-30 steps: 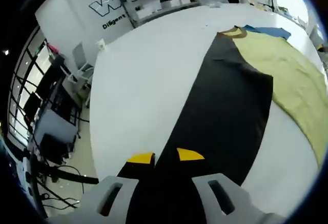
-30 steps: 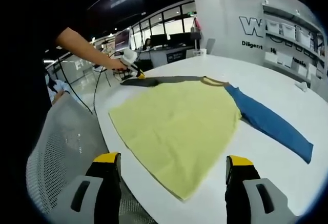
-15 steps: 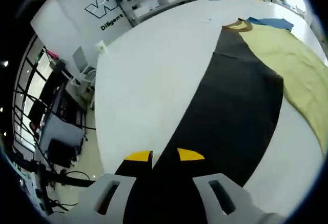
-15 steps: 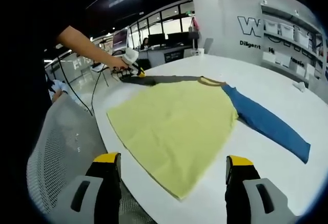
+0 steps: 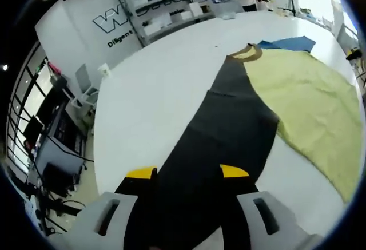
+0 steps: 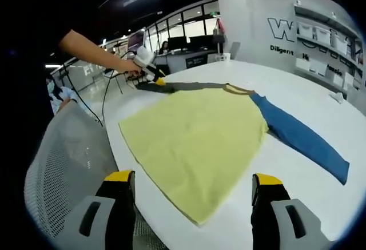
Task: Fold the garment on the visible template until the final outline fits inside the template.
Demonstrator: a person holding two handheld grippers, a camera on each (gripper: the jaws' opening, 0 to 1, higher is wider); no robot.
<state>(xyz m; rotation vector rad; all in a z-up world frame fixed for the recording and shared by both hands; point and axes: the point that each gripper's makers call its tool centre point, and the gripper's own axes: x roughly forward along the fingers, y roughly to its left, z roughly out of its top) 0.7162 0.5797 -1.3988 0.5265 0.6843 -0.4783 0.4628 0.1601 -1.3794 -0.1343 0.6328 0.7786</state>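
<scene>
A garment lies flat on the white table (image 5: pixel 154 90), with a yellow body (image 5: pixel 303 101), a brown collar (image 5: pixel 247 52), a black sleeve (image 5: pixel 229 130) and a blue sleeve (image 5: pixel 286 44). The black sleeve's cuff end runs down between the jaws of my left gripper (image 5: pixel 187 173), which stand wide apart, open. In the right gripper view the left gripper (image 6: pixel 147 74) sits at the far end of the black sleeve (image 6: pixel 189 86), held by a person's hand. My right gripper (image 6: pixel 193 178) is open above the near hem of the yellow body (image 6: pixel 194 141), holding nothing. The blue sleeve (image 6: pixel 300 138) stretches to the right.
A grey mesh chair (image 6: pixel 68 164) stands close to the table edge at the left of the right gripper view. Shelves with white boxes (image 5: pixel 166 4) line the far wall. Desks and monitors (image 5: pixel 57 141) stand beyond the table's left edge.
My left gripper's jaws have spread apart from a narrow gap, letting go of the black sleeve. The right gripper has stayed open and nearly still.
</scene>
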